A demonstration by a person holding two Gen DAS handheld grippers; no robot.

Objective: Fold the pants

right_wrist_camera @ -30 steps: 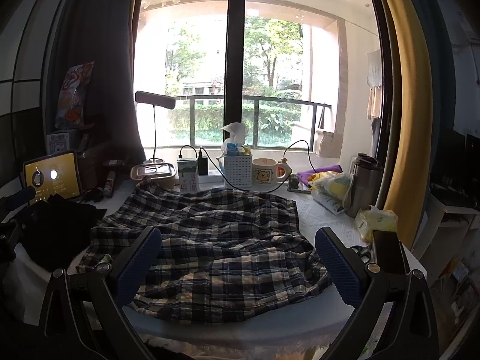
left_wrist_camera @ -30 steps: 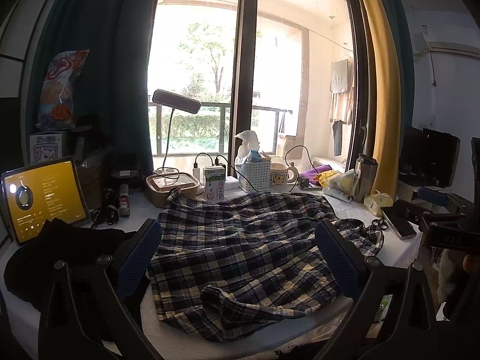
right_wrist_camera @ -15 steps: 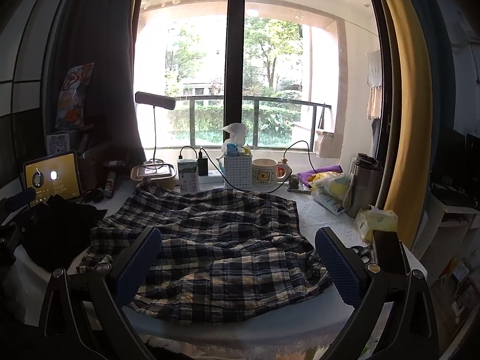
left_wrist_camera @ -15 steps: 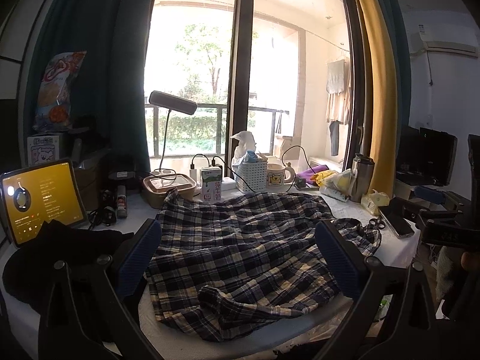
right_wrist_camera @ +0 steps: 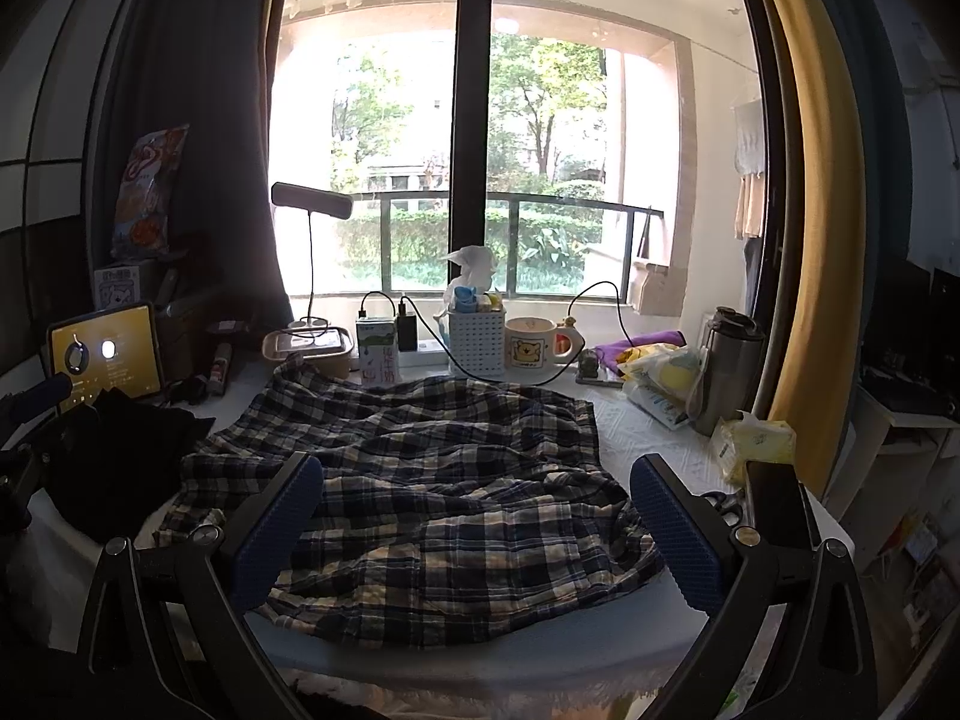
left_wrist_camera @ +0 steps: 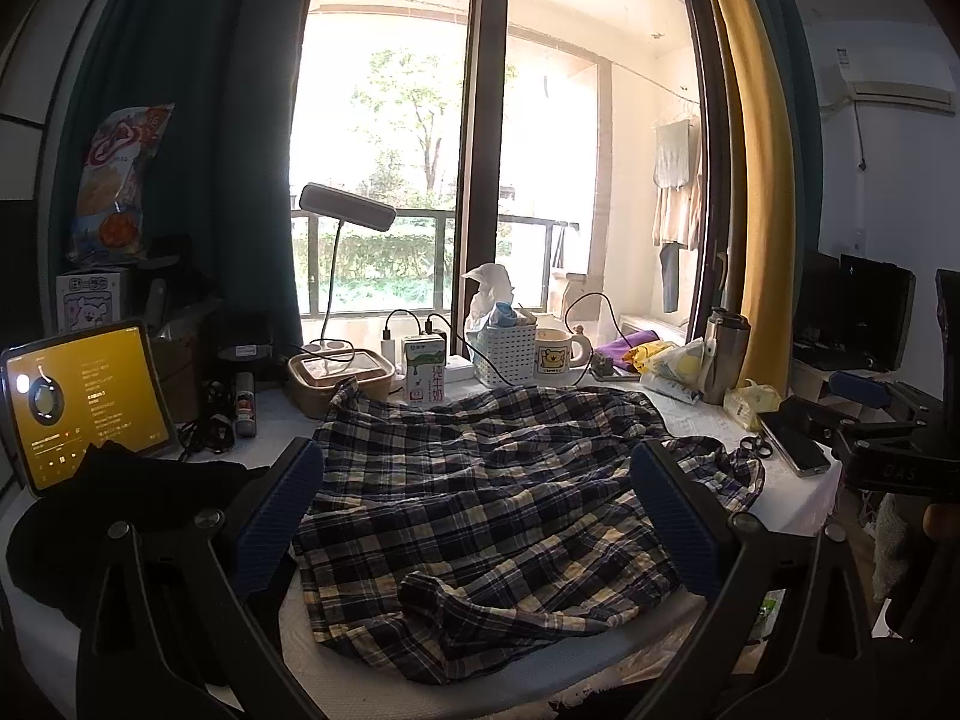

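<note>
Pants point(left_wrist_camera: 480, 498) lie between and beyond our two claws — a crumpled plaid pair spread over the white counter point(left_wrist_camera: 708, 426), untouched by either. We hold the left claw point(left_wrist_camera: 477, 516) spread wide, its blue pads point(left_wrist_camera: 279, 516) apart above the near edge of the cloth and pinching nothing. We hold the right claw point(right_wrist_camera: 477, 531) spread just as wide, its pads point(right_wrist_camera: 675, 531) hanging over the near hem, empty too.

As far as we can judge from the rumpled shape, the long axis runs across the counter from left to right. A bunched end trails toward the scissors point(left_wrist_camera: 755, 447) and phone point(left_wrist_camera: 795, 447) on the right, and a folded flap sits at the near edge.

Just left of the pants lies a heap of black cloth point(left_wrist_camera: 120, 516), and behind it stands a lit tablet point(left_wrist_camera: 84, 402). Along the far side, by the window point(right_wrist_camera: 474, 168), stand a milk carton point(left_wrist_camera: 425, 369) touching the pants' far edge, a white basket point(left_wrist_camera: 505, 354), a bear mug point(left_wrist_camera: 555, 350) and a steel flask point(left_wrist_camera: 725, 357) — the desk lamp point(left_wrist_camera: 347, 207) rises above a lidded box point(left_wrist_camera: 339, 373).
</note>
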